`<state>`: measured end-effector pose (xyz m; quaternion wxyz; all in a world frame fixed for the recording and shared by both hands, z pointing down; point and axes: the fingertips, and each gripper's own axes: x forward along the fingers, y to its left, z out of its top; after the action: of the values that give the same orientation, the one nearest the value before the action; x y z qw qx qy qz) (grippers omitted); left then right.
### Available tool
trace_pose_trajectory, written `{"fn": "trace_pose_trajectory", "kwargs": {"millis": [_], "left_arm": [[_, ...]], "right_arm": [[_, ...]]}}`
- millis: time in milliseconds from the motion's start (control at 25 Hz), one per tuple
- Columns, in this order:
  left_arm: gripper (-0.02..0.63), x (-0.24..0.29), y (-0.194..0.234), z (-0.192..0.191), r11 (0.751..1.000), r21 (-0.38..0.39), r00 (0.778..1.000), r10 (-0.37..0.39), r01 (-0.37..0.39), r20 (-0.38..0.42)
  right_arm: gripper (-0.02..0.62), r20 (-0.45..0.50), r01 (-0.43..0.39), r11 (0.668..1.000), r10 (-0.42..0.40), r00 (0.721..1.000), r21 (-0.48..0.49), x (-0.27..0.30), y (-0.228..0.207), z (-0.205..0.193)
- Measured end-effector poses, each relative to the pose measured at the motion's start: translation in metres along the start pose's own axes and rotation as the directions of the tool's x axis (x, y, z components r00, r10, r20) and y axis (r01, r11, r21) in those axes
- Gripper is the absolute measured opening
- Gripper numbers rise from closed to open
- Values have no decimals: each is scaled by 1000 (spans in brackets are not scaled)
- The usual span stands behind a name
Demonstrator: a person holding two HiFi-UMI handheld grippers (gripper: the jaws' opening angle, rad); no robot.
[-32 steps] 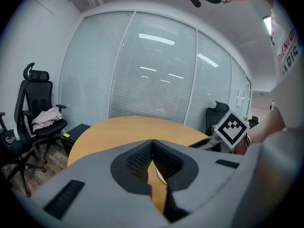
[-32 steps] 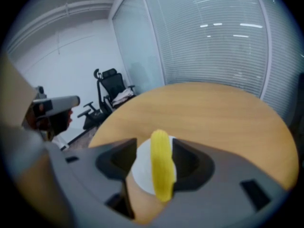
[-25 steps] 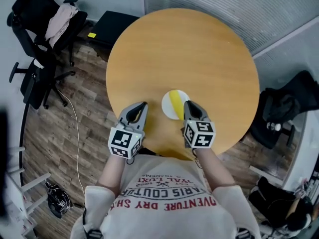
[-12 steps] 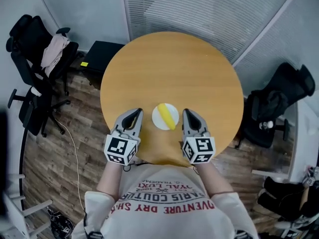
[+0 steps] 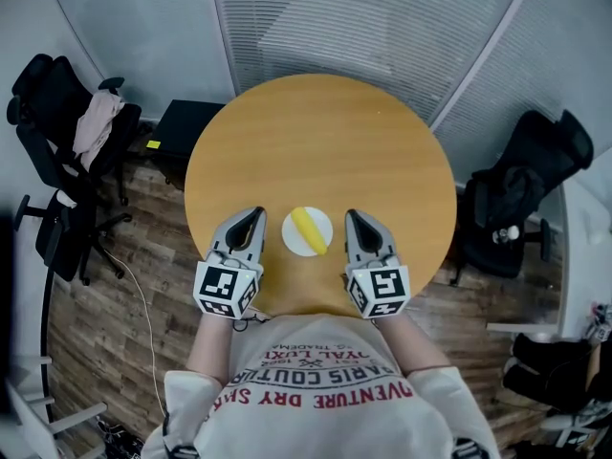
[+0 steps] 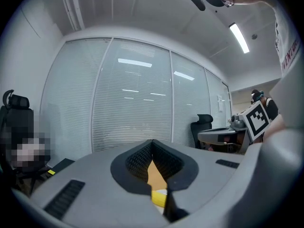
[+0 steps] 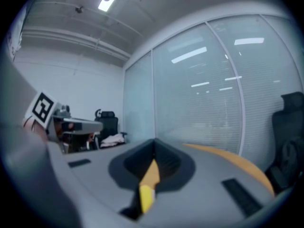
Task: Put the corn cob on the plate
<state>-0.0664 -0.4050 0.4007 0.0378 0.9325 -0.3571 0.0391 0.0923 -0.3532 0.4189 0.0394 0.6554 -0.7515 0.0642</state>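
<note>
Corn cob (image 5: pixel 308 229) lies slantwise on the small white plate (image 5: pixel 292 240), and nothing else is on the plate. The plate stands on the round wooden table (image 5: pixel 316 142), near the edge closest to the person.

The left gripper (image 5: pixel 254 214) and the right gripper (image 5: pixel 351 215) are held on either side of the plate, apart from it, pointing away from the person. In the left gripper view the tips of the left gripper (image 6: pixel 153 146) are pressed together with nothing between them. In the right gripper view the right gripper (image 7: pixel 154 156) is also closed and empty. Neither gripper touches the cob or the plate.

The head view shows the whole plate and table from above. Each gripper view shows only a small part: in the narrow gap under the closed tips there is a strip of table and a yellow piece of the cob (image 6: pixel 159 198) (image 7: pixel 146 197). The left gripper view also shows the marker cube (image 6: pixel 259 118) of the other gripper.

Around the table, on the wood floor, are a black office chair (image 5: pixel 48 113) with a pale cloth (image 5: pixel 96 122) over it, and another black chair (image 5: pixel 521 194).
</note>
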Motion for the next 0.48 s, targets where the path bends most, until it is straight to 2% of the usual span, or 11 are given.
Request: {"fn": "trace_pose_trajectory", "kwargs": {"millis": [480], "left_arm": [[34,8,-2,8,1000,18,1000,-4,4,-6]], "right_arm": [[29,14,-2,1000,2,1000,-16,8,-6,8]]}}
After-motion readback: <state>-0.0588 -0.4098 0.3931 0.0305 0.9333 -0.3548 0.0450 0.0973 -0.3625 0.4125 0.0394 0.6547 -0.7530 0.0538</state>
